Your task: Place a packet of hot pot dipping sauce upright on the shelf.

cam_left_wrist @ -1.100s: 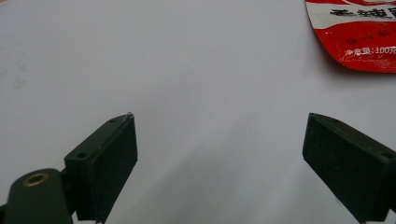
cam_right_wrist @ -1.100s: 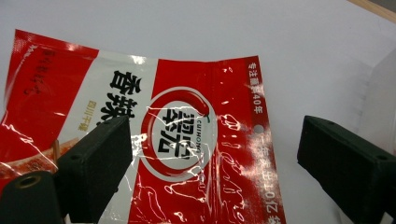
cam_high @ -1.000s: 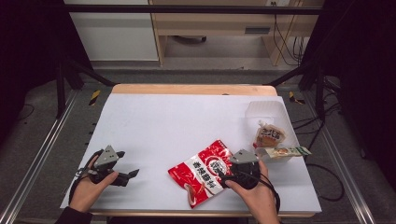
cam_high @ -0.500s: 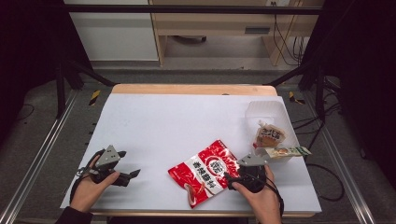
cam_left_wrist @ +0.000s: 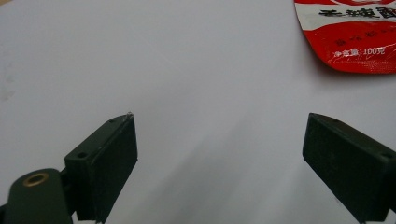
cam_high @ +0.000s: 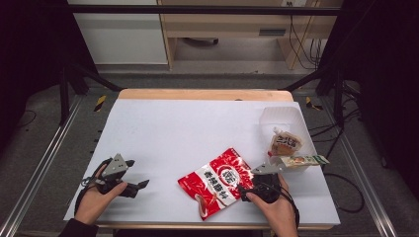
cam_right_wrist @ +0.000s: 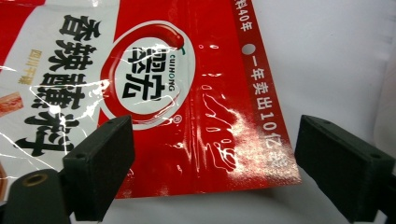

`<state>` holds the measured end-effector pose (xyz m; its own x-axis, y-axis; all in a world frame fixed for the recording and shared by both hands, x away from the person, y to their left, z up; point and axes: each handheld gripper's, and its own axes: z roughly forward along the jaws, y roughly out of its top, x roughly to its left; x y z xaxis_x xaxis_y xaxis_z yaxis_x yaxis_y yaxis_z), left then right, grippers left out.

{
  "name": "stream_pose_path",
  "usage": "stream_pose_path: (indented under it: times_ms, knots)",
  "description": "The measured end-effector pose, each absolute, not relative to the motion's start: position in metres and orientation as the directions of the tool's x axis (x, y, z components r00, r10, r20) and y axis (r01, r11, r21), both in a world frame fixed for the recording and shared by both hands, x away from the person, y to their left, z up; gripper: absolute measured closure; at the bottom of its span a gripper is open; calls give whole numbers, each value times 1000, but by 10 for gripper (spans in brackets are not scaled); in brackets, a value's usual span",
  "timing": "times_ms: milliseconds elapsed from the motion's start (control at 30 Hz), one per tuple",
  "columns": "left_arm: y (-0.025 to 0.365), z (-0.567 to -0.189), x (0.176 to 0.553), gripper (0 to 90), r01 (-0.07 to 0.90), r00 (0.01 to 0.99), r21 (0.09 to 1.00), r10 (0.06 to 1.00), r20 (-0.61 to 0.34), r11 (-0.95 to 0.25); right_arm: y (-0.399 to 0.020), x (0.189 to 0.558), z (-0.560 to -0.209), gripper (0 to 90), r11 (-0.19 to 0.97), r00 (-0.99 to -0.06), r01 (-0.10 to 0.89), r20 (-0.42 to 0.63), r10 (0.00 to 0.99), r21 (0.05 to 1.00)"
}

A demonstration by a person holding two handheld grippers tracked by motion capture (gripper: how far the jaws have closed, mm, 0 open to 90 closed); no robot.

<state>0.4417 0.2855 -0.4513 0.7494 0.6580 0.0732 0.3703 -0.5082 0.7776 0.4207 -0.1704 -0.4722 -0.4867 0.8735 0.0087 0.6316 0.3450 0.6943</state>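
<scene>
Red seasoning packet (cam_high: 218,180) flat, long axis diagonal from near-left to far-right, between right gripper's (cam_right_wrist: 212,163) wide-open, empty jaws.

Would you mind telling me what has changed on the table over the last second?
The right gripper has drawn back slightly toward the person, off the glossy red and white snack packet; its jaws stand open around the packet's near edge, gripping nothing. The left gripper, the packet, and the clear plastic tub with its small sachets stayed put.
</scene>
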Motion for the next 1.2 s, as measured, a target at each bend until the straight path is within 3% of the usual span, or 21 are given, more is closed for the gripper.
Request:
stream_pose_path:
  times_ms: [167, 533, 633, 800, 933, 1200]
  knots:
    - [285, -451, 442, 100, 370, 750, 777, 657, 74, -509, -169, 418, -469, 158, 320, -493, 623, 41, 869, 714]
    - [285, -451, 442, 100, 370, 750, 777, 657, 73, -509, -164, 411, -457, 369, 258, -530, 582, 119, 840, 771]
    - [285, -452, 442, 100, 371, 749, 777, 658, 73, -508, -162, 411, -459, 452, 284, -530, 586, 94, 843, 759]
    - [284, -452, 442, 100, 374, 751, 776, 657, 68, -507, -163, 413, -458, 720, 322, -527, 577, 41, 849, 751]
    - [280, -452, 443, 100, 369, 764, 773, 642, 64, -516, -160, 419, -456, 877, 366, -553, 564, 9, 833, 740]
    - [254, -444, 451, 120, 348, 810, 727, 580, 84, -591, -135, 443, -440, 900, 513, -651, 466, -113, 751, 721]
